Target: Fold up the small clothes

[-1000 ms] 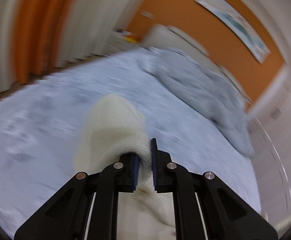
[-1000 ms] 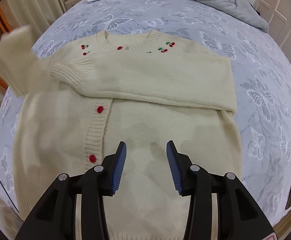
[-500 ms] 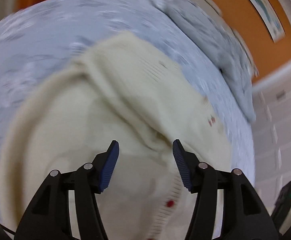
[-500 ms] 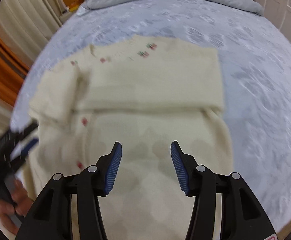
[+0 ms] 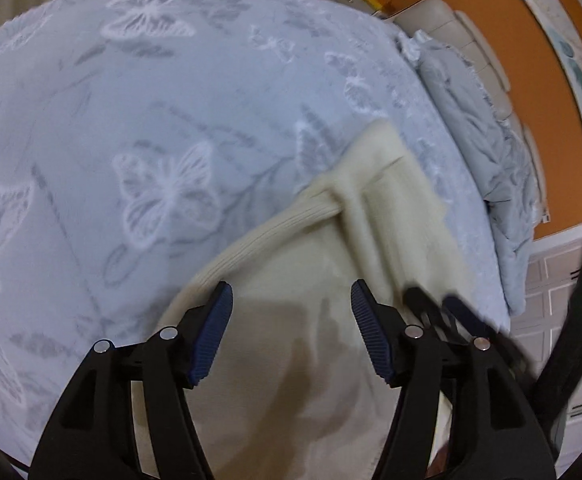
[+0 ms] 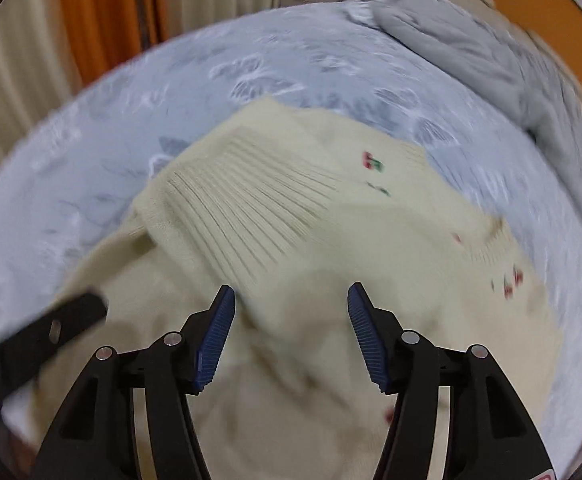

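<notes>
Left claw (image 5: 291, 312) gapes wide, holding nothing, just above the cream cardigan (image 5: 331, 280), whose ribbed edge runs ahead to its left. Right claw (image 6: 291, 312) is equally wide and empty; the ribbed cuff (image 6: 251, 208) lies just ahead. Beyond spreads the butterfly-print bedspread (image 5: 151, 140).

cardigan (image 6: 331, 240) — cream, red cherries | bedspread (image 5: 131, 120) — pale blue, white butterflies | duvet (image 6: 491, 64) — grey
</notes>
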A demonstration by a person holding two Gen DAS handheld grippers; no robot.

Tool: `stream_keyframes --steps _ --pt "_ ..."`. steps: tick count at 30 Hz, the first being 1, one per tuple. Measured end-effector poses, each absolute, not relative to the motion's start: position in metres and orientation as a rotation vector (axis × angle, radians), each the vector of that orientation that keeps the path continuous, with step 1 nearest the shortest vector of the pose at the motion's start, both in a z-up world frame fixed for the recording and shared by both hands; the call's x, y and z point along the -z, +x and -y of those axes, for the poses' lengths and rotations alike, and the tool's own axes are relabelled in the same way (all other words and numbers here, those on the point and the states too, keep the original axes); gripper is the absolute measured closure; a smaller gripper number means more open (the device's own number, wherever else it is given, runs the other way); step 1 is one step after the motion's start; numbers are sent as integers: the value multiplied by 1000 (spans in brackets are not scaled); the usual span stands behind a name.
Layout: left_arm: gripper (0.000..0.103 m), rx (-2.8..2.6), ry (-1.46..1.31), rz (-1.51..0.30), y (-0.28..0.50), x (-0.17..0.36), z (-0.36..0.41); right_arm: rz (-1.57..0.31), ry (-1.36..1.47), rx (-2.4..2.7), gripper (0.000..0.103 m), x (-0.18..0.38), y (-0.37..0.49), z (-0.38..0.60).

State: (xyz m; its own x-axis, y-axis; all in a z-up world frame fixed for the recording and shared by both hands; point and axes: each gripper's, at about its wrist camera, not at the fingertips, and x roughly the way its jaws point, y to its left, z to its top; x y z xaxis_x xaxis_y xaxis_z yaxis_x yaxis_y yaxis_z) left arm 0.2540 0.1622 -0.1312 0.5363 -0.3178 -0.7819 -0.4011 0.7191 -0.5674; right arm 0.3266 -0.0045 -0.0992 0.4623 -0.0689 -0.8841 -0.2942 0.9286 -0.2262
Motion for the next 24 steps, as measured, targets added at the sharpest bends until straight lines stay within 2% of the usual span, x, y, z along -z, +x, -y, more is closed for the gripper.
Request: stream_keyframes --steps 1,2,5,9,10,14,16,19,24 --pt "44 -63 -818 -1036 252 135 -167 -1110 -381 -152 91 105 334 1" --pt "44 -62 -822 -1035 251 136 -168 -1131 -360 -167 97 107 339 2" --pt "43 -52 -814 -1048 254 136 -170 -1069 -66 -136 97 67 344 53" --pt "43 -21 -793 -1052 256 138 -171 -989 346 -5 93 41 306 170" --pt "43 -21 -791 -1049 254 137 -171 -990 414 50 86 50 291 202" --pt "43 17 -886 -1033 260 130 -162 -1137 430 126 86 98 274 248" --pt "39 43 -959 -1034 271 127 -153 -1123 527 84 84 103 269 259" --pt "33 12 -1034 -1067 292 133 -141 -1103 633 96 58 105 266 273" --pt "36 -58 -1055 -1021 322 139 -137 -1034 872 64 47 116 260 298"
